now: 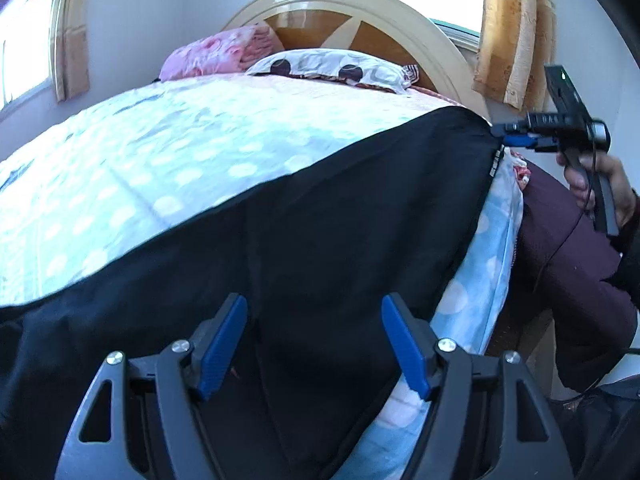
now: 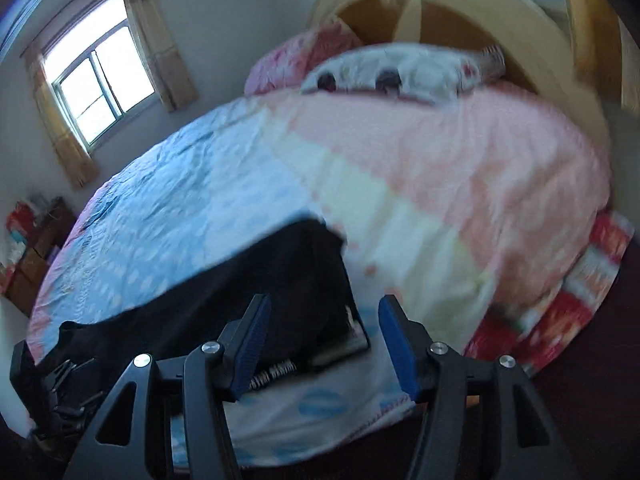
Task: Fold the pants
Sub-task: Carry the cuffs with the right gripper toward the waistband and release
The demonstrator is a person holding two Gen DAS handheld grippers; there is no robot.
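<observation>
**Here, black pants lie flat on a bed, both grippers free of the cloth**

Seemingly between folds: the black pants (image 1: 320,216) lie spread along the near edge of a bed (image 1: 160,152) with a pale blue dotted cover. The left gripper (image 1: 314,344) hovers over the dark cloth, its blue pads spread, pinching nothing. The right gripper (image 2: 320,344) hangs by the waistband end, also spread and empty; that view is blurred, so whether it brushes the fabric is unclear. The next move likely calls for each gripper to pinch an edge or corner, then carry it across evenly.
</observation>
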